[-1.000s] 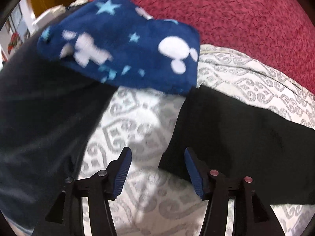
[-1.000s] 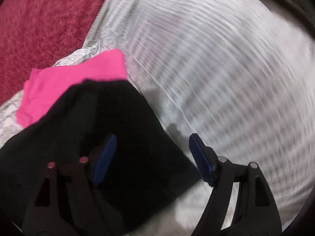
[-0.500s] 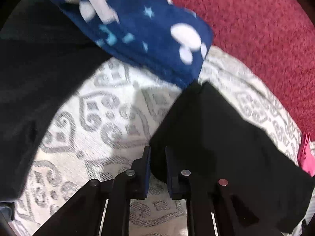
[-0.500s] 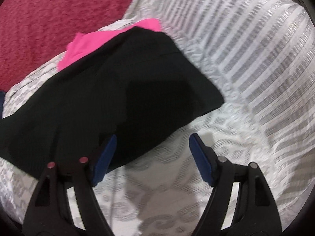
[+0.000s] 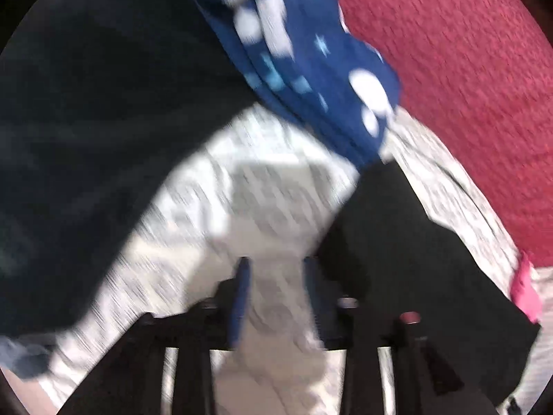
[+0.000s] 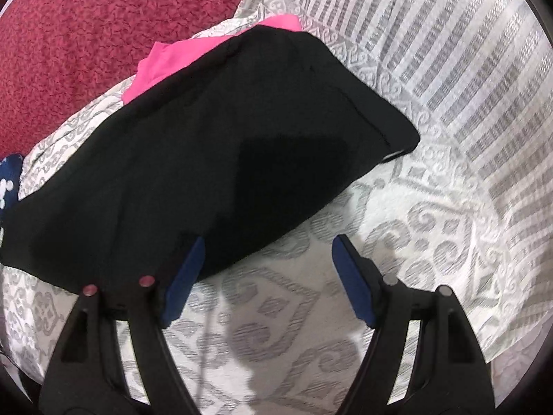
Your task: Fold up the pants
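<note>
Bedspread point(image 6: 449, 131), white with grey pattern, filled the lower and right parts of both views; a red blanket point(image 6: 86, 34) took the upper left of the right wrist view and the upper right of the left wrist view. Black pants point(image 6: 214, 145) lay flat on the bedspread as a compact oblong slab, running from lower left to upper right of centre in the right wrist view, with a pink garment point(image 6: 155, 65) showing from under their far edge. Judged folded at least once, edges fairly even; a final fold or squaring-up may remain, cannot tell from these views. A blue star-print cloth point(image 5: 311, 69) sat top centre of the left wrist view, a large dark garment point(image 5: 86, 121) upper left. Left view was motion-blurred. Right gripper point(image 6: 268, 276) stood wide open and empty, its left finger over the near edge of the pants, its right finger over bare bedspread. Left gripper point(image 5: 276, 294) was parted narrowly, nothing between the fingers; the pants' corner lay just right of its right finger, contact unclear.
</note>
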`<action>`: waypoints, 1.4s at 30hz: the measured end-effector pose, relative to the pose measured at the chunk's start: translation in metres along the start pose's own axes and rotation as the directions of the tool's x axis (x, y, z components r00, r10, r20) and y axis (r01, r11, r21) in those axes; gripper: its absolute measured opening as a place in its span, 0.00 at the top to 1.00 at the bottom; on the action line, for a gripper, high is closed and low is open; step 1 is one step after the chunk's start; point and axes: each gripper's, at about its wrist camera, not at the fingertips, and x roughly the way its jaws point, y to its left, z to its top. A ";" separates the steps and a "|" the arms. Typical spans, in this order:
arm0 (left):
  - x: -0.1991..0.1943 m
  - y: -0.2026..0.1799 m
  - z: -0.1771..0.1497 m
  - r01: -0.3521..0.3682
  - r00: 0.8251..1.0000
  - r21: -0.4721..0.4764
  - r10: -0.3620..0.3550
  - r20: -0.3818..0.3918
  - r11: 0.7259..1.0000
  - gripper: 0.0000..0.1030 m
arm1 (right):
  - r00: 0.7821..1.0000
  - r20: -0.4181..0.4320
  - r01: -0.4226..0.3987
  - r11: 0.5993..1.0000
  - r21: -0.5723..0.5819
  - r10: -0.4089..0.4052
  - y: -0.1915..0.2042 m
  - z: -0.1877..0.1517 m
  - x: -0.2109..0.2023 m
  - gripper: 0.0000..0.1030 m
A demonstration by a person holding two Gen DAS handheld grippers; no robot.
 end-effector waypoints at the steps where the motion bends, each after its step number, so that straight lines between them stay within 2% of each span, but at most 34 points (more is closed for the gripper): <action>1: 0.001 -0.003 -0.006 0.017 1.000 0.000 -0.017 -0.008 1.000 0.59 | 1.000 0.005 -0.013 1.000 -0.002 0.013 0.004 -0.001 -0.002 0.26; 4: 0.009 -0.016 -0.018 0.049 0.998 0.019 -0.049 -0.032 0.999 0.59 | 0.999 0.023 -0.024 0.996 -0.087 0.026 0.028 -0.001 -0.011 0.26; 8: 0.021 -0.028 -0.016 0.035 0.999 0.025 -0.035 -0.031 0.999 0.58 | 0.999 0.019 -0.045 0.974 -0.222 0.051 0.064 -0.006 -0.015 0.26; 10: 0.026 -0.030 -0.013 0.035 0.999 0.000 -0.035 -0.007 0.999 0.56 | 0.998 0.007 -0.063 0.975 -0.212 0.067 0.067 -0.008 -0.014 0.26; 13: 0.031 -0.030 -0.006 0.030 1.000 -0.045 -0.030 0.005 0.999 0.57 | 0.996 0.003 -0.089 0.990 -0.109 0.090 0.049 -0.011 -0.012 0.26; 14: 0.033 -0.031 -0.003 0.016 1.000 -0.064 -0.016 0.006 0.998 0.62 | 0.995 0.007 -0.102 0.994 -0.042 0.102 0.035 -0.012 -0.012 0.26; 15: 0.035 -0.032 -0.001 0.002 1.000 -0.071 -0.002 0.009 0.997 0.76 | 0.994 0.010 -0.107 0.994 0.002 0.107 0.025 -0.011 -0.011 0.26; 17: 0.037 -0.032 0.002 0.018 1.000 -0.074 -0.018 0.004 0.997 0.93 | 0.992 0.020 -0.123 0.977 0.175 0.122 -0.013 -0.009 -0.008 0.26; 19: 0.035 -0.033 0.000 0.024 1.000 -0.078 -0.025 -0.006 0.997 0.93 | 0.991 0.037 -0.134 0.939 0.315 0.129 -0.044 -0.006 -0.004 0.26; 21: 0.025 -0.038 -0.009 -0.004 1.000 -0.048 0.005 0.022 0.999 0.93 | 0.993 0.047 -0.121 0.912 0.392 0.112 -0.066 -0.004 -0.002 0.26; 24: -0.002 -0.063 -0.033 -0.023 0.996 0.078 0.017 0.085 0.997 0.88 | 0.995 0.060 -0.099 0.911 0.401 0.082 -0.078 0.001 -0.004 0.26; 26: -0.021 -0.095 -0.058 -0.001 0.993 0.223 -0.026 0.117 0.975 0.84 | 0.996 0.064 -0.089 0.917 0.389 0.070 -0.081 0.003 -0.003 0.26; 28: -0.029 -0.129 -0.084 0.084 0.991 0.343 -0.116 0.073 0.936 0.81 | 0.995 0.063 -0.097 0.915 0.392 0.078 -0.083 0.003 -0.001 0.26; 29: -0.030 -0.158 -0.106 0.187 0.980 0.426 -0.198 -0.019 0.885 0.80 | 0.994 0.062 -0.105 0.912 0.397 0.087 -0.084 0.003 0.002 0.26; 30: -0.029 -0.179 -0.122 0.252 0.967 0.471 -0.240 -0.087 0.845 0.80 | 0.994 0.064 -0.109 0.910 0.401 0.091 -0.084 0.002 0.003 0.26; 31: -0.027 -0.200 -0.139 0.315 0.949 0.513 -0.273 -0.158 0.798 0.80 | 0.994 0.072 -0.109 0.910 0.400 0.087 -0.081 0.003 0.004 0.26; 33: -0.022 -0.251 -0.184 0.430 0.903 0.600 -0.313 -0.295 0.675 0.80 | 0.993 0.082 -0.114 0.919 0.379 0.089 -0.076 0.004 0.005 0.26; 36: -0.014 -0.311 -0.237 0.532 0.847 0.657 -0.332 -0.415 0.535 0.80 | 0.987 0.067 -0.163 0.931 0.326 0.149 -0.062 0.002 0.005 0.26; 37: -0.011 -0.325 -0.248 0.548 0.836 0.666 -0.331 -0.437 0.506 0.80 | 0.982 0.061 -0.186 0.934 0.306 0.176 -0.058 0.000 0.004 0.26; 38: -0.004 -0.347 -0.263 0.575 0.818 0.670 -0.325 -0.474 0.469 0.80 | 0.976 0.049 -0.219 0.937 0.272 0.214 -0.051 -0.004 0.002 0.26; 39: 0.000 -0.359 -0.272 0.589 0.808 0.672 -0.316 -0.497 0.450 0.80 | 0.971 0.039 -0.240 0.942 0.236 0.237 -0.045 -0.007 0.000 0.26; 40: 0.006 -0.372 -0.277 0.590 0.807 0.677 -0.305 -0.506 0.439 0.80 | 0.969 0.033 -0.247 0.950 0.192 0.246 -0.039 -0.009 -0.001 0.26; 42: 0.009 -0.397 -0.287 0.558 0.829 0.718 -0.317 -0.461 0.416 0.80 | 0.977 0.037 -0.214 0.973 0.088 0.212 -0.026 -0.015 -0.006 0.26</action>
